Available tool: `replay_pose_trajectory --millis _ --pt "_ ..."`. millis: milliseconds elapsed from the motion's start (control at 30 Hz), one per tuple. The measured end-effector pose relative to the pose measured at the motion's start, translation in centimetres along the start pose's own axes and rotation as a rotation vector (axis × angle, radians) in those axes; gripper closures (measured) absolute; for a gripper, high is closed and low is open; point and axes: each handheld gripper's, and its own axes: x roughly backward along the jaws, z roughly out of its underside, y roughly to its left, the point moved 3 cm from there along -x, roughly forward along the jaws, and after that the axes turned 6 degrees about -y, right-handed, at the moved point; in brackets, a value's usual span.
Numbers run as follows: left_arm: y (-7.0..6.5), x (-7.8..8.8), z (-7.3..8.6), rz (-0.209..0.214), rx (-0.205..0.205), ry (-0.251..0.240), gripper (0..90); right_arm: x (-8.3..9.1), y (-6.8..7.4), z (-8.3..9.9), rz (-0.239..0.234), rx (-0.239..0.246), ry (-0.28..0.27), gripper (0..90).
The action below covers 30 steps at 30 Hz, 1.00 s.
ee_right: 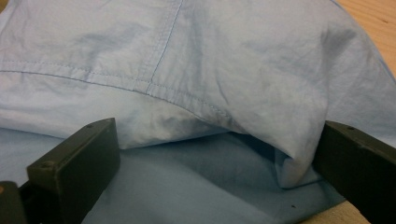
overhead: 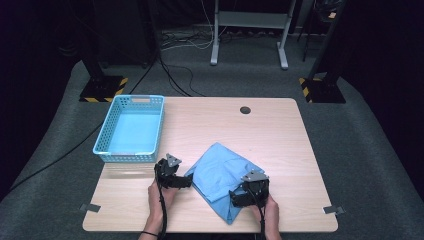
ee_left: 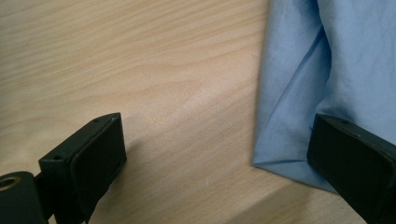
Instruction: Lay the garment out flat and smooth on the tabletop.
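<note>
We have blue shirt [overhead: 222,177] lying partly folded on table [overhead: 280,135], near edge. Left gripper [overhead: 187,181] spread wide at shirt's corner; right gripper [overhead: 239,199] also agape over fold. Nothing grasped; blue basket [overhead: 131,129] holds nothing yet.

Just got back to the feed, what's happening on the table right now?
A person is working on a light blue shirt lying crumpled on the wooden table. The left hand-held gripper sits open at the shirt's left edge, one jaw over the corner of the cloth. The right hand-held gripper is open over the near part of the shirt, with folds between its jaws. A blue basket stands at the left.
</note>
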Motion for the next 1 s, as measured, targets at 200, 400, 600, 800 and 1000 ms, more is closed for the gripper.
replay_pose_trajectory --millis 200,400,600,800,1000 --pt "0.0 0.0 0.0 0.0 0.0 0.0 4.1 -0.1 -0.1 0.0 -0.005 -0.009 0.003 0.0" --pt "0.0 0.0 0.0 0.001 -0.002 0.0 4.0 0.2 -0.1 0.1 -0.002 0.0 0.007 0.0" --pt "0.0 0.0 0.0 0.002 -0.002 0.001 4.0 0.6 -0.3 0.3 0.004 -0.014 0.03 0.0" --pt "0.0 0.0 0.0 0.002 -0.002 0.0 4.0 1.8 -0.2 -0.3 0.003 -0.01 0.041 1.4" --pt "0.0 0.0 0.0 0.002 -0.002 0.001 3.9 2.9 1.5 -2.4 0.002 0.029 0.028 1.3"
